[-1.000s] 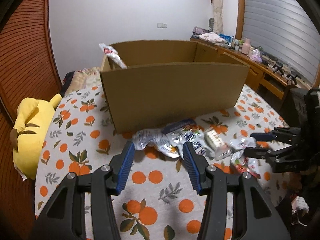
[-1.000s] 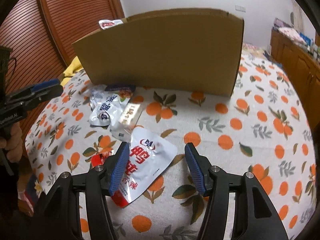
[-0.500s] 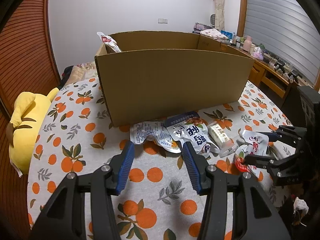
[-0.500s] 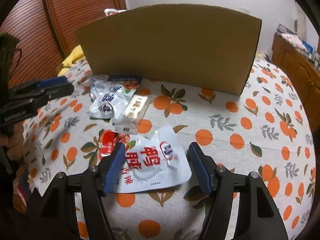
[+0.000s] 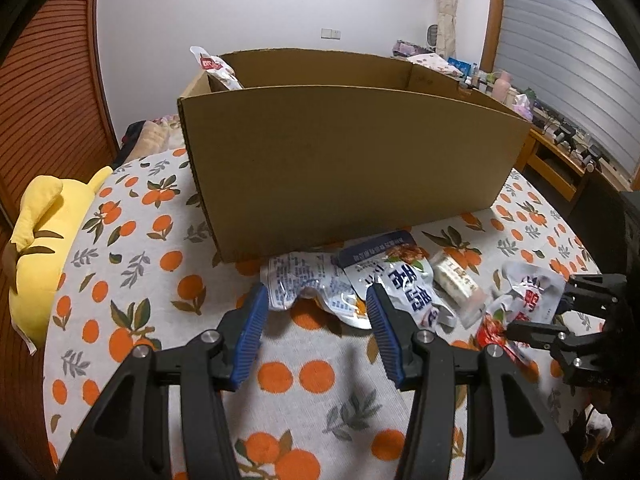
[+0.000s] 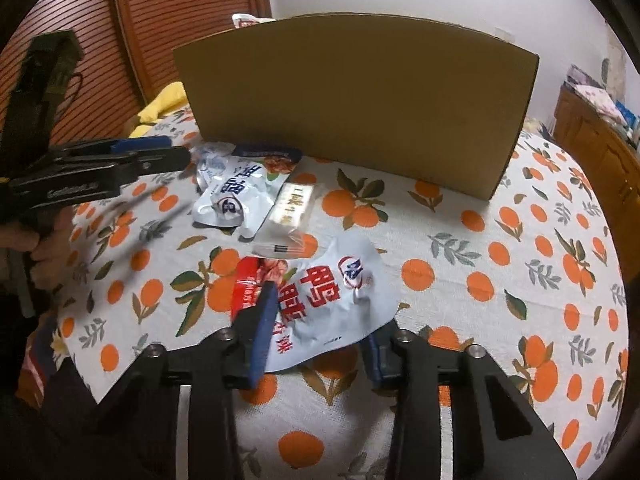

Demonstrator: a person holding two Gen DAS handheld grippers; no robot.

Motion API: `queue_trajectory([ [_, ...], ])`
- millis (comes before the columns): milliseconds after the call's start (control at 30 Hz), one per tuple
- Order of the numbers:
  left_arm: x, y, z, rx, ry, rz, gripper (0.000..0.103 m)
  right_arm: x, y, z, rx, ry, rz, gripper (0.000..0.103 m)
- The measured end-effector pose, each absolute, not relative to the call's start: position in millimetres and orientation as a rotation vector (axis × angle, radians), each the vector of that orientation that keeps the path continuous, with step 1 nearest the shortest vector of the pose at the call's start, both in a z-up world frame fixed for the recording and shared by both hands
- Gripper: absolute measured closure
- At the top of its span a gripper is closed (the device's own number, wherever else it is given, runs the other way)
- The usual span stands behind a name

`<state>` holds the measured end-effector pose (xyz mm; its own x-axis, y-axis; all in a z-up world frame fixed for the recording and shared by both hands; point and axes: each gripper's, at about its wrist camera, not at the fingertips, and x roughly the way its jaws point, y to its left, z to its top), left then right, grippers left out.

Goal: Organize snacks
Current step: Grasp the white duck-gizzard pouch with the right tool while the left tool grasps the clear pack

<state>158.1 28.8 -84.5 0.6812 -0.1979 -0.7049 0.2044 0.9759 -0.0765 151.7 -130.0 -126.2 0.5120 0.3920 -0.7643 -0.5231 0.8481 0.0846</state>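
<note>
Crinkly white pouch (image 6: pixel 340 300) is getting pinched by the closing right gripper (image 6: pixel 320 328); lift gently toward the box (image 6: pixel 360 92) at twelve o'clock, the left gripper (image 5: pixel 316 320) hanging spread, empty.

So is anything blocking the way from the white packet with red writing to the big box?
Only the brown cardboard box's own tall front wall; the white foil packet with red writing, gripped by the right gripper, must go over it.
</note>
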Motion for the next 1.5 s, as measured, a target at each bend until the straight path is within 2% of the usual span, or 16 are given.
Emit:
queue_trajectory([
  [400,186,25,-95,0.006,0.844,-0.182,0.049,155,-137,-127,-0.114,0.876,0.577,0.073],
  [700,192,22,-112,0.041,0.884,-0.174,0.034,155,-136,-127,-0.123,0.873,0.577,0.073],
  [900,191,27,-113,0.035,0.884,-0.179,0.033,154,-135,-127,-0.127,0.872,0.576,0.073],
  [933,191,28,-113,0.035,0.884,-0.183,0.036,154,-135,-127,-0.128,0.872,0.575,0.073],
  [967,191,28,-112,0.037,0.884,-0.194,0.046,154,-135,-127,-0.13,0.871,0.574,0.073],
  [1133,174,21,-106,0.087,0.866,-0.215,0.053,154,-135,-127,-0.132,0.87,0.574,0.073],
  [1233,166,24,-99,0.065,0.853,-0.221,0.062,154,-135,-128,-0.132,0.87,0.574,0.073],
  [1500,149,28,-87,0.039,0.813,-0.241,0.077,155,-135,-128,-0.133,0.87,0.573,0.073],
])
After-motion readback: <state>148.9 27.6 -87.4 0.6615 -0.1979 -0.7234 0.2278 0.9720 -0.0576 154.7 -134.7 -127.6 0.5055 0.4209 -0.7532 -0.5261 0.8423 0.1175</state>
